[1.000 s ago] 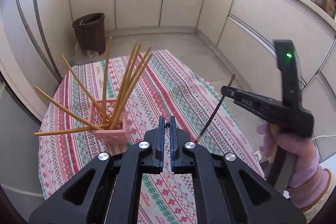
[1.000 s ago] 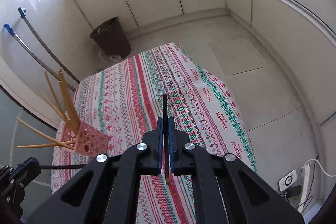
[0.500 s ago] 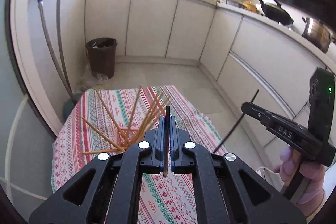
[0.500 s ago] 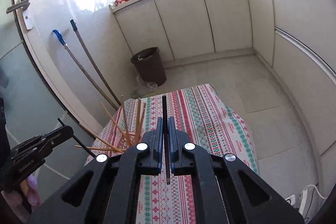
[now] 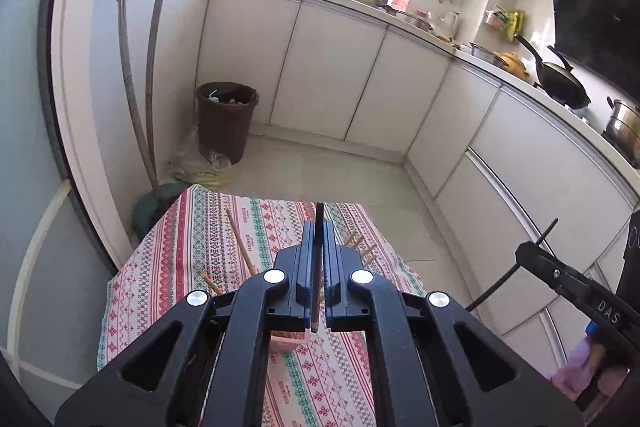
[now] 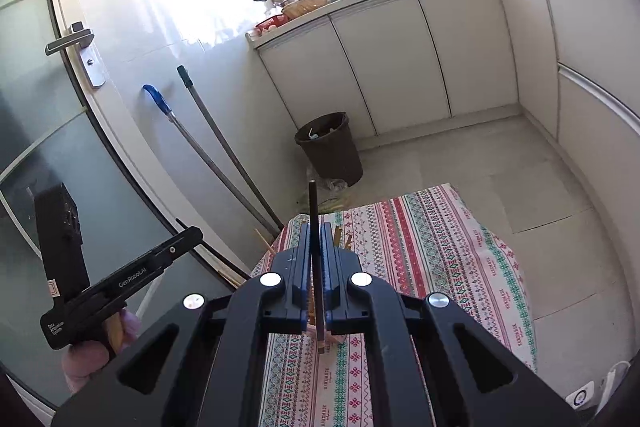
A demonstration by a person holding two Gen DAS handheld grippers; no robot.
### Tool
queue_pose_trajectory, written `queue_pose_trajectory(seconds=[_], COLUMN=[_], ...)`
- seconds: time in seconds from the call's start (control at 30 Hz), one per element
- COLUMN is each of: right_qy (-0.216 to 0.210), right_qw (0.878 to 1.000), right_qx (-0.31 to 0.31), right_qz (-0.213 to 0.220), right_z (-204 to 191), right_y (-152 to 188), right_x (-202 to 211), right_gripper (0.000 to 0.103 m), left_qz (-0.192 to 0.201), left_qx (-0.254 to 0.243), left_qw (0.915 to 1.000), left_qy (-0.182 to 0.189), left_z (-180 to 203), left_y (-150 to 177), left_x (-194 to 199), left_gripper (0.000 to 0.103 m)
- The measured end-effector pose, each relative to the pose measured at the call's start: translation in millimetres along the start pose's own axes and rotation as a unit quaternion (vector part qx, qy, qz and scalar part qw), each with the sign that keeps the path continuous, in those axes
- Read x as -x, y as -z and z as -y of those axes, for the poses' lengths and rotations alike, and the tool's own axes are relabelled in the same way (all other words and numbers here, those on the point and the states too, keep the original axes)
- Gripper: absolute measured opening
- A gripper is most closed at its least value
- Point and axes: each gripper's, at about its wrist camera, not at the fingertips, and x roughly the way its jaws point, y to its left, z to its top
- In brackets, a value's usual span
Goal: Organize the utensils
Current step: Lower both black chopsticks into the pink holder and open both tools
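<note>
Left tongs (image 5: 316, 255) around probably dark chopstick (image 5: 318, 227)

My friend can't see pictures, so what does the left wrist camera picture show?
The left gripper is shut on a dark chopstick above a table with a striped patterned cloth. Wooden chopsticks poke up from a pink basket below it. At right, the right gripper holds another dark chopstick.
</note>
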Motion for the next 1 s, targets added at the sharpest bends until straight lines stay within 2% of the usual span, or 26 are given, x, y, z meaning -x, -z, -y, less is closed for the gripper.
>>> queue_pose_trajectory(seconds=[0.1, 0.17, 0.2, 0.33, 0.4, 0.47, 0.77, 0.87, 0.9, 1.0], right_qy=[-0.001, -0.002, -0.002, -0.001, 0.001, 0.003, 0.027, 0.011, 0.008, 0.015], right_qw=[1.000, 1.000, 1.000, 1.000, 1.000, 1.000, 1.000, 1.000, 1.000, 1.000], right_qx=[-0.007, -0.012, -0.013, -0.014, -0.015, -0.013, -0.004, -0.017, -0.021, -0.003], right_qz=[-0.004, -0.005, -0.006, 0.000, 0.003, 0.005, -0.004, -0.013, -0.016, -0.019], right_z=[1, 1, 0, -5, -8, -12, -27, -25, -25, -31], right_y=[-1, -1, -2, -3, -3, -3, 4, 14, 16, 21], right_x=[-8, -13, -15, -22, -27, -33, -90, -114, -119, -119], right_gripper=[0.005, 0.005, 0.005, 0.005, 0.005, 0.005, 0.006, 0.010, 0.015, 0.015], left_qz=[-0.015, -0.012, -0.011, 0.021, 0.036, 0.047, 0.031, 0.029, 0.028, 0.027], left_qx=[-0.002, 0.019, 0.026, 0.046, 0.049, 0.052, 0.054, 0.048, 0.046, 0.034], left_qw=[0.9998, 0.9993, 0.9990, 0.9978, 0.9974, 0.9966, 0.9970, 0.9970, 0.9970, 0.9972], left_qy=[-0.009, -0.029, -0.035, -0.042, -0.039, -0.043, -0.045, -0.053, -0.056, -0.061], left_z=[-7, -17, -22, -32, -34, -36, -42, -41, -40, -37], left_y=[-4, -3, -2, -3, -4, -4, -3, -3, -2, 2], left_x=[-14, -22, -24, -4, 7, 15, 10, 7, 6, 6], left_gripper=[0.006, 0.017, 0.018, 0.020, 0.032, 0.038, 0.038, 0.038, 0.038, 0.038])
